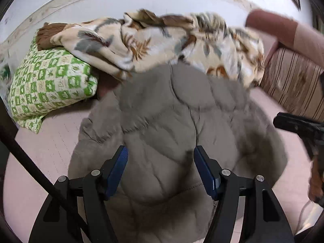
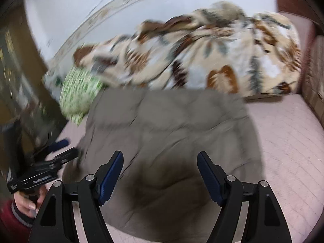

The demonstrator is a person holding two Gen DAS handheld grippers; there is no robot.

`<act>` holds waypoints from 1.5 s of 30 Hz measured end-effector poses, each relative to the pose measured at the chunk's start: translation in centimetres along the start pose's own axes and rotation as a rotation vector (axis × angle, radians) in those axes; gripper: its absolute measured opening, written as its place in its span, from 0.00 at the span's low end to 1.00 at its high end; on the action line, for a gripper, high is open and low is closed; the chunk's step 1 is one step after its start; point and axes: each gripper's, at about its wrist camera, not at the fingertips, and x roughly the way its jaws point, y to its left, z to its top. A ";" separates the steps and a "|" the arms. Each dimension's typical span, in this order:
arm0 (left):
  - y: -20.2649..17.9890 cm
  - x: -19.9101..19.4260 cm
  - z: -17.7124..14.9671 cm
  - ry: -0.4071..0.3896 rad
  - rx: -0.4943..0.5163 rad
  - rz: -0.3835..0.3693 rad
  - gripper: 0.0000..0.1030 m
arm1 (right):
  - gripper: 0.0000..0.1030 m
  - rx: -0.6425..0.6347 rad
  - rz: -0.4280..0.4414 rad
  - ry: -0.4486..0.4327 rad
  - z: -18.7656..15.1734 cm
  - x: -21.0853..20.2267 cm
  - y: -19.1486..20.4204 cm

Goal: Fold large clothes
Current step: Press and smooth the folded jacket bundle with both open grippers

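A grey-brown quilted jacket [image 1: 174,121] lies bunched on the pink bed sheet [image 1: 46,151]; it also shows in the right wrist view [image 2: 168,125], blurred. My left gripper [image 1: 161,152] is open and empty, hovering just above the jacket's near part. My right gripper [image 2: 160,158] is open and empty above the jacket's near edge. The right gripper also shows at the right edge of the left wrist view [image 1: 299,125]. The left gripper shows at the left of the right wrist view [image 2: 58,151], held by a hand.
A floral cream and brown blanket [image 1: 162,40] is heaped behind the jacket against the white wall. A green checked pillow [image 1: 48,85] lies at the left. A striped pink sofa back or headboard [image 1: 293,85] stands at the right.
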 end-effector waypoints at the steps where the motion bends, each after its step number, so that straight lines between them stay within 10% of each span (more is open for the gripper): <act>1: -0.3 1.0 0.0 0.010 0.006 0.012 0.65 | 0.77 -0.047 -0.014 0.014 -0.4 0.9 1.2; 6: -0.5 5.8 1.8 0.073 0.002 0.037 0.65 | 0.74 -0.193 -0.099 0.063 -0.3 6.0 3.3; 23: 1.1 16.7 3.1 0.189 -0.048 0.042 0.77 | 0.82 -0.105 -0.188 0.266 0.0 16.8 -2.9; 29: 1.4 9.4 1.7 0.121 -0.059 0.039 0.76 | 0.82 -0.058 -0.141 0.167 -0.1 10.6 -1.7; 37: 2.9 -2.1 -7.8 -0.006 -0.085 0.163 0.76 | 0.83 -0.002 -0.146 0.004 -7.5 -0.1 0.2; 45: 4.0 -3.7 -10.2 -0.037 -0.163 0.265 0.76 | 0.83 0.014 -0.207 -0.052 -8.5 -1.7 0.7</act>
